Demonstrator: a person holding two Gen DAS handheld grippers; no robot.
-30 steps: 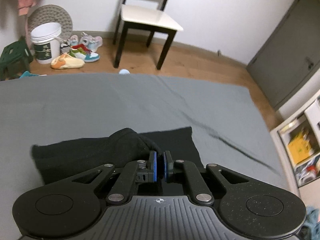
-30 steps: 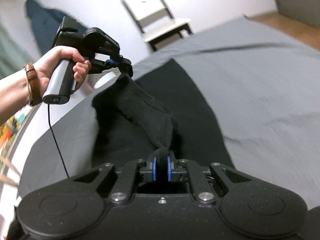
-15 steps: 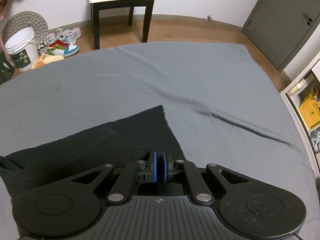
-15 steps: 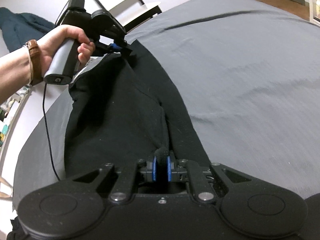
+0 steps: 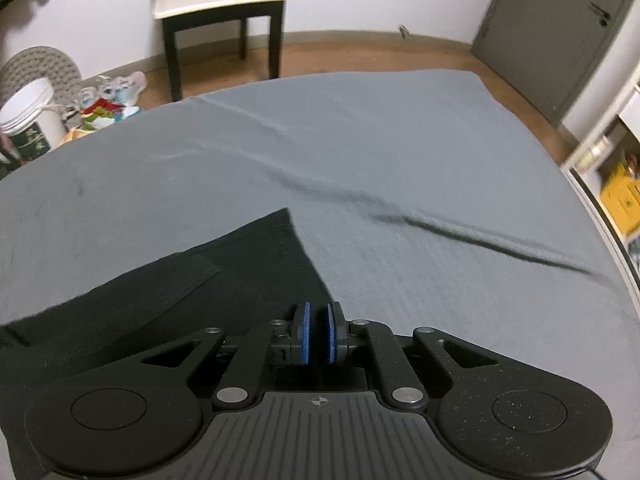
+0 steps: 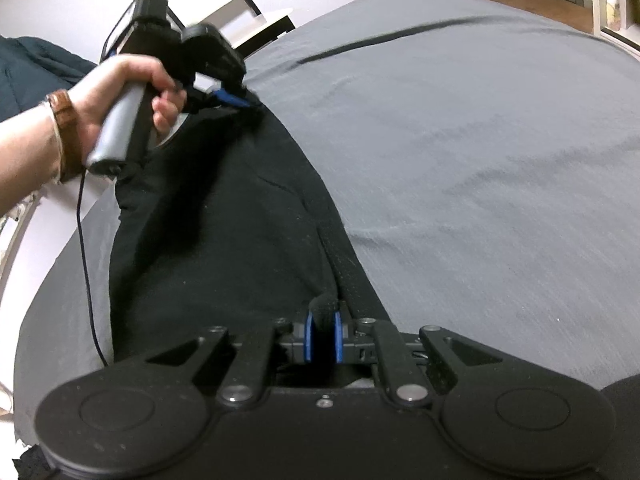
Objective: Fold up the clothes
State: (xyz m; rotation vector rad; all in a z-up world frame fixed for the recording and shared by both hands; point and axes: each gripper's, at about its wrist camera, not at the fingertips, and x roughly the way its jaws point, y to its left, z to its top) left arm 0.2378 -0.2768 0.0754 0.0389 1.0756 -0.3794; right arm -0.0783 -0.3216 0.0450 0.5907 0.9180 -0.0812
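pinching opposite ends, both grippers [image 5: 316, 338] [image 6: 322, 336] clench the black garment [image 6: 224, 232] stretched between them.

1. Ahead of my left gripper [image 5: 316, 338], the grey bed [image 5: 400, 168] lies bare to its far edge.
2. The black garment [image 5: 168, 288] covers the near-left part.
3. A chair [image 5: 216, 8] stands beyond the far edge.

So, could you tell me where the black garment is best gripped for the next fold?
Probably the far corner of the black garment: it lies flat on the grey sheet with open edges, so a claw could slide in low from beyond it.
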